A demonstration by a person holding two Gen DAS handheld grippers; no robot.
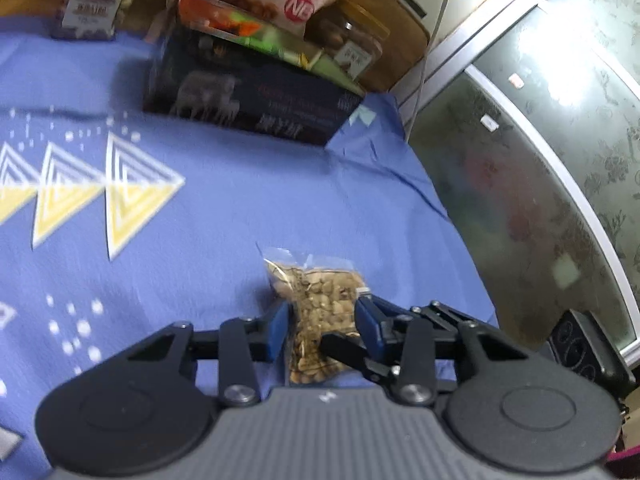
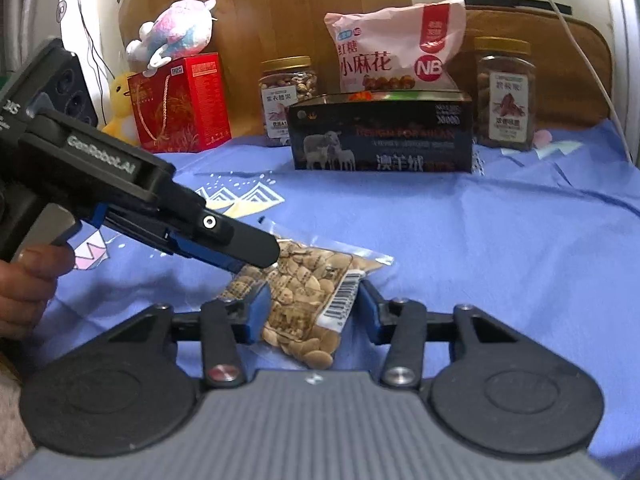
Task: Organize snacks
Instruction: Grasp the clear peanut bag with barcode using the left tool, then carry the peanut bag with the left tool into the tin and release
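A small clear bag of pale seeds [image 2: 304, 300] with a white barcode label lies on the blue cloth [image 2: 480, 248]. My right gripper [image 2: 314, 306] straddles its near half, both blue pads against its sides. My left gripper [image 2: 260, 258] comes in from the left, held by a hand [image 2: 28, 280], with its tip on the bag's far-left part. In the left wrist view the seed bag [image 1: 320, 304] sits deep between the left gripper [image 1: 322, 322] pads and looks pinched narrow there.
At the back stand a dark box [image 2: 380, 136] with a pink snack bag [image 2: 396, 48] on top, two gold-lidded jars [image 2: 290, 96] [image 2: 504, 96], a red gift box [image 2: 180, 104] and plush toys [image 2: 176, 32]. A glass door [image 1: 540, 160] borders the cloth's right edge.
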